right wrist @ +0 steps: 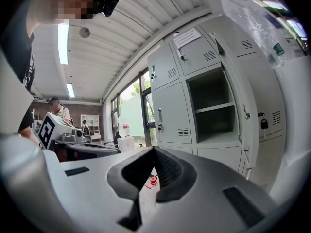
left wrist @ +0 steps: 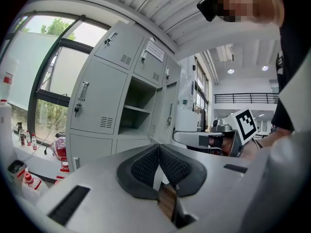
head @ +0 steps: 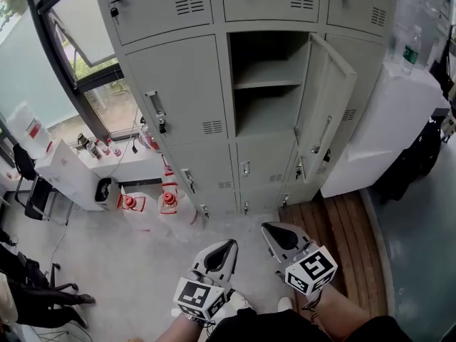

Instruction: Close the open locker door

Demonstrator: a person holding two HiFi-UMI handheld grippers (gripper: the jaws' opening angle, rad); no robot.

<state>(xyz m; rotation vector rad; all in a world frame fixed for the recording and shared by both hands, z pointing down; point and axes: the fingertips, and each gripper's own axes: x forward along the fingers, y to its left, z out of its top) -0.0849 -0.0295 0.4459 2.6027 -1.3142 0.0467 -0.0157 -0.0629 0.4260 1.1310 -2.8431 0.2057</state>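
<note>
A grey bank of lockers (head: 185,91) stands ahead. One middle compartment (head: 267,84) is open, with a shelf inside and nothing on it. Its door (head: 322,109) hangs swung out to the right, handle facing me. My left gripper (head: 222,246) and right gripper (head: 268,231) are held low near my body, well short of the lockers, both shut and empty. In the left gripper view the open compartment (left wrist: 136,107) shows past my left gripper (left wrist: 158,147). In the right gripper view the door (right wrist: 238,101) stands edge-on beside the compartment (right wrist: 213,106), beyond my right gripper (right wrist: 153,149).
Red-capped plastic jugs (head: 165,204) stand on the floor at the lockers' lower left. A white box (head: 68,173) and chairs are at the left by the window. A white cabinet (head: 388,127) stands right of the lockers, above a wooden floor strip (head: 342,226).
</note>
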